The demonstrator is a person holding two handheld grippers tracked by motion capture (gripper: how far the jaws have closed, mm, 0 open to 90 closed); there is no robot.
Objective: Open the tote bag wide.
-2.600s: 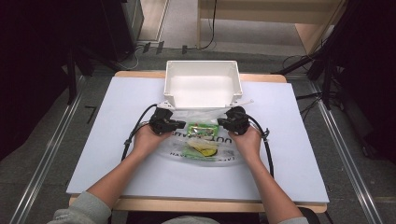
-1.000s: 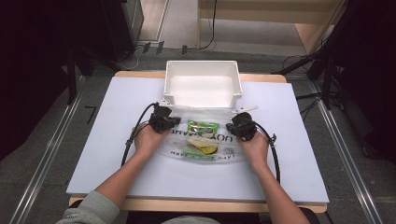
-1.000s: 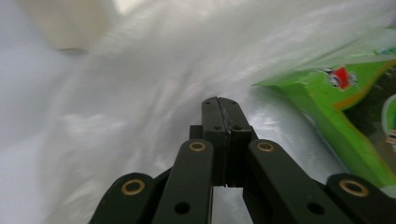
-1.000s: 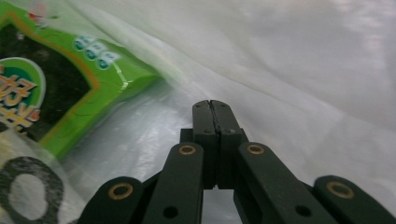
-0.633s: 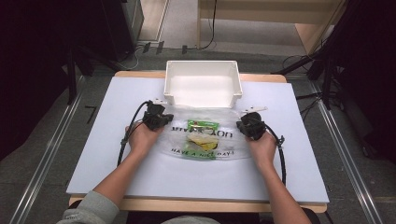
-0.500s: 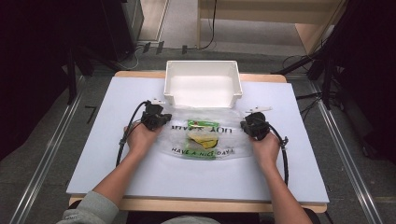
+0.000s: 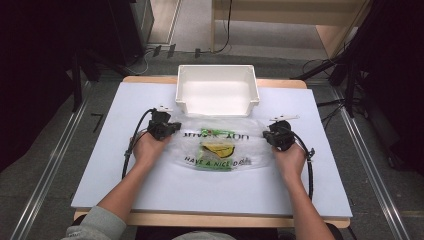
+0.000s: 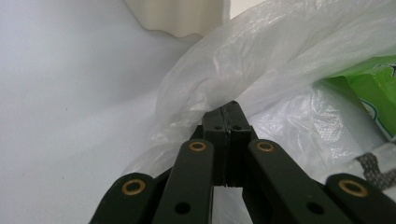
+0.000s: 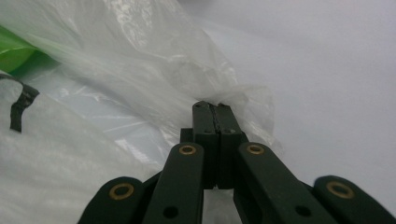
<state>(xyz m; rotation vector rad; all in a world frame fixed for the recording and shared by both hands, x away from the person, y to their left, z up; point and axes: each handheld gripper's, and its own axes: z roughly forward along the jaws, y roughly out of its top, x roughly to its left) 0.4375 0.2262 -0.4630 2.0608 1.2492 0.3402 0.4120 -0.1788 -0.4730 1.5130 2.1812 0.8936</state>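
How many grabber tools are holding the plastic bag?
2. The left gripper pinches the plastic bag at its left edge, the right gripper at its right edge, both with fingers shut on the film. The bag lies before the white bin.

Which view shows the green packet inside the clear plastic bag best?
High view: the whole green packet shows through the clear plastic bag, yellow print included. Left gripper view shows one green edge; right gripper view shows a green sliver.

Grey floor point(image 7: 45, 165), wooden furniture point(image 7: 295, 10) behind, dark surroundings
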